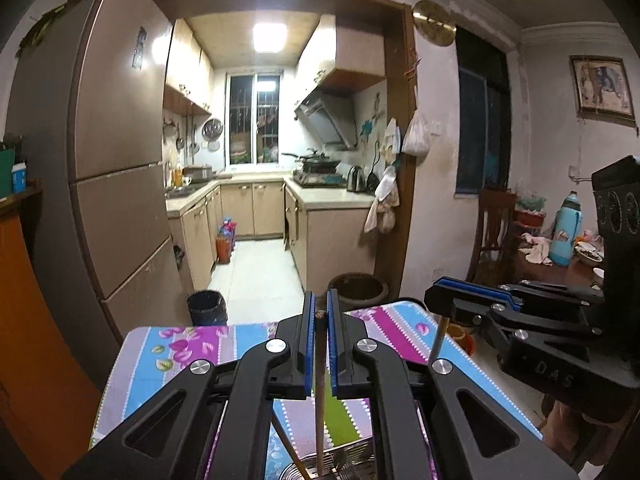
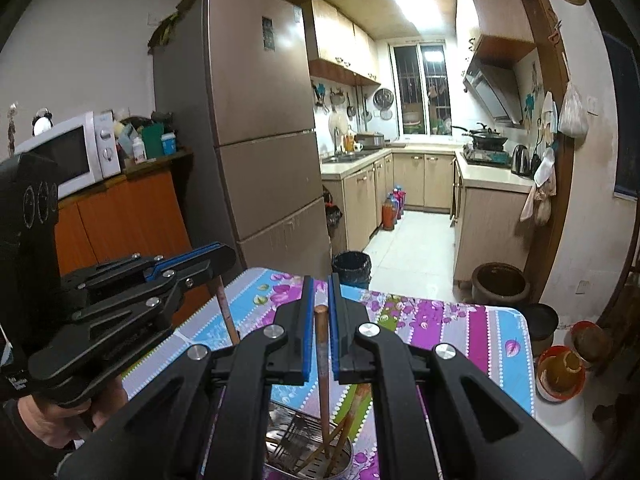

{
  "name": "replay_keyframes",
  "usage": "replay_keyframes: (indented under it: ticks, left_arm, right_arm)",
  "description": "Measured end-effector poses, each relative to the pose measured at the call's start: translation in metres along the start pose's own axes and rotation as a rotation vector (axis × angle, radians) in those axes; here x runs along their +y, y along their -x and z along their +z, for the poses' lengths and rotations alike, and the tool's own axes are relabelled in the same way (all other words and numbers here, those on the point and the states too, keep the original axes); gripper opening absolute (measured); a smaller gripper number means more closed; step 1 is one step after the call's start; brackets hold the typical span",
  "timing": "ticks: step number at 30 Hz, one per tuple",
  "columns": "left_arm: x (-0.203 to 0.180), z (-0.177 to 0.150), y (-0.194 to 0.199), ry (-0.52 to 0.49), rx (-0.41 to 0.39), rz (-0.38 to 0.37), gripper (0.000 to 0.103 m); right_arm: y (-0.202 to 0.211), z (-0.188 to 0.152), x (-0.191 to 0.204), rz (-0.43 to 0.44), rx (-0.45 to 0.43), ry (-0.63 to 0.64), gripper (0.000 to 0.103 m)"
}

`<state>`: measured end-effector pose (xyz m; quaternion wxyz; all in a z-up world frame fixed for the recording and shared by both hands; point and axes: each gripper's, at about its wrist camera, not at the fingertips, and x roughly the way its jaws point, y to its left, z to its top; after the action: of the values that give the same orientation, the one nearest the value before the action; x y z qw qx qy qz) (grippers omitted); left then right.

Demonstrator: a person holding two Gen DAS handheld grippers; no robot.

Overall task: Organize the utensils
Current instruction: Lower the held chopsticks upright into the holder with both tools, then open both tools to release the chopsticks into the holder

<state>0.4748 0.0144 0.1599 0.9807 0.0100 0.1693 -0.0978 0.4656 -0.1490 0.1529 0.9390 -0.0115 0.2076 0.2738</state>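
Observation:
My left gripper (image 1: 320, 308) is shut on a brown wooden chopstick (image 1: 319, 400) that hangs upright, its lower end in a perforated steel utensil holder (image 1: 344, 466) on the floral tablecloth (image 1: 168, 356). My right gripper (image 2: 321, 294) is shut on a second wooden chopstick (image 2: 323, 376), upright, its tip in the same steel holder (image 2: 308, 456), which holds several other chopsticks. The right gripper (image 1: 442, 292) shows at right in the left wrist view; the left gripper (image 2: 218, 258) shows at left in the right wrist view. Both are side by side above the holder.
The table's far edge (image 2: 400, 292) faces a kitchen doorway. A black bin (image 2: 352, 268) and a brown crock (image 2: 500, 284) stand on the floor beyond. Bowls (image 2: 560, 372) sit on the floor at right. A fridge (image 2: 260, 120) stands at left.

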Motion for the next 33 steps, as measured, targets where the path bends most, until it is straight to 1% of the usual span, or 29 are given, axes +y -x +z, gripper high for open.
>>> replay_keyframes:
  ticks: [3, 10, 11, 12, 13, 14, 15, 18, 21, 23, 24, 25, 26, 28, 31, 33]
  left_arm:
    - [0.005, -0.002, -0.007, 0.013, 0.02, 0.017, 0.007]
    - [0.016, -0.005, -0.013, 0.03, 0.036, 0.051, 0.008]
    - [0.017, -0.006, -0.014, 0.032, 0.038, 0.053, 0.011]
    - [0.018, -0.006, -0.014, 0.035, 0.04, 0.052, 0.015]
    - [0.018, -0.007, -0.015, 0.036, 0.038, 0.055, 0.027]
    - [0.016, -0.007, -0.014, 0.036, 0.035, 0.06, 0.035]
    - [0.016, -0.008, -0.014, 0.035, 0.032, 0.064, 0.035]
    - [0.017, -0.01, -0.013, 0.035, 0.035, 0.066, 0.038]
    - [0.018, -0.011, -0.011, 0.039, 0.03, 0.07, 0.044]
    - [0.017, -0.012, -0.008, 0.037, 0.024, 0.076, 0.05]
    - [0.017, -0.013, -0.007, 0.038, 0.022, 0.077, 0.052]
    - [0.018, -0.013, -0.005, 0.041, 0.02, 0.077, 0.056]
    - [0.018, -0.015, -0.001, 0.045, 0.012, 0.08, 0.061]
    - [0.018, -0.018, 0.009, 0.05, -0.005, 0.086, 0.068]
    - [0.017, -0.023, 0.024, 0.051, -0.025, 0.095, 0.076]
    - [0.017, -0.025, 0.034, 0.05, -0.035, 0.103, 0.077]
  right_arm:
    - [-0.006, -0.002, -0.003, -0.007, 0.007, 0.0, 0.005]
    - [-0.007, -0.001, -0.011, -0.038, -0.009, -0.001, 0.007]
    - [-0.007, -0.002, -0.012, -0.04, -0.01, -0.003, 0.008]
    - [-0.007, -0.002, -0.012, -0.042, -0.011, -0.005, 0.016]
    - [-0.007, -0.003, -0.013, -0.044, -0.013, -0.006, 0.027]
    - [-0.007, -0.004, -0.014, -0.043, -0.016, -0.008, 0.032]
    - [-0.007, -0.005, -0.014, -0.041, -0.02, -0.01, 0.038]
    - [-0.008, -0.008, -0.016, -0.043, -0.022, -0.012, 0.042]
    - [-0.007, -0.008, -0.016, -0.046, -0.03, -0.011, 0.05]
    - [-0.004, -0.01, -0.017, -0.048, -0.039, -0.013, 0.059]
    - [-0.002, -0.011, -0.018, -0.049, -0.045, -0.014, 0.065]
    - [0.001, -0.012, -0.019, -0.051, -0.051, -0.015, 0.068]
    - [0.004, -0.013, -0.019, -0.054, -0.056, -0.015, 0.07]
    - [0.012, -0.015, -0.018, -0.061, -0.068, -0.018, 0.078]
    - [0.026, -0.017, -0.013, -0.074, -0.088, -0.014, 0.085]
    - [0.036, -0.019, -0.01, -0.082, -0.1, -0.009, 0.087]
